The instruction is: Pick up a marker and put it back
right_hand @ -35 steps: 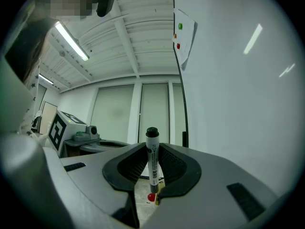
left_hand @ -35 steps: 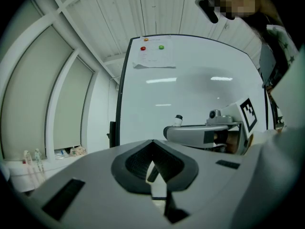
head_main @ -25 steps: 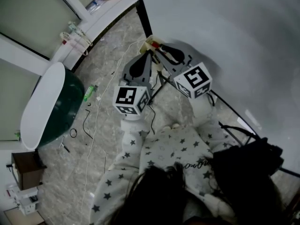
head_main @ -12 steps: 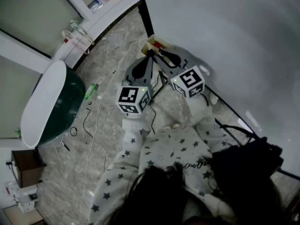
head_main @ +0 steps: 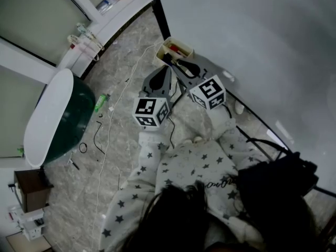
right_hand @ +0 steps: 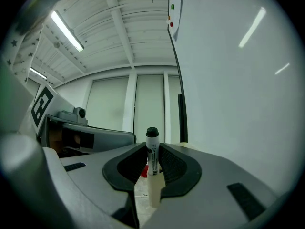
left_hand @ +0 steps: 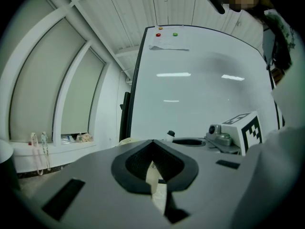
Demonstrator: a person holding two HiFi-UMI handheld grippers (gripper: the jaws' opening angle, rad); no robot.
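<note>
A white marker (right_hand: 152, 162) with a black cap stands upright between the jaws of my right gripper (right_hand: 152, 150), which is shut on it. In the head view the right gripper (head_main: 171, 62) reaches to the near edge of a small cream box (head_main: 185, 49) at the whiteboard's foot, with a red marker (head_main: 177, 50) inside. My left gripper (head_main: 166, 70) hovers just beside it, jaws together and holding nothing. The left gripper view shows its tips (left_hand: 153, 142) meeting, with the held marker's cap (left_hand: 171, 133) beyond them.
The whiteboard (head_main: 252, 35) fills the right side on a black frame. Cables (head_main: 102, 135) trail over the marble floor. A green seat with a white top (head_main: 52, 114) stands at left. A black bag (head_main: 278, 177) hangs by the person's starred sleeve (head_main: 152, 161).
Both grippers have moved up and away toward the cream box, the right one carrying the marker. More of the box shows now.
</note>
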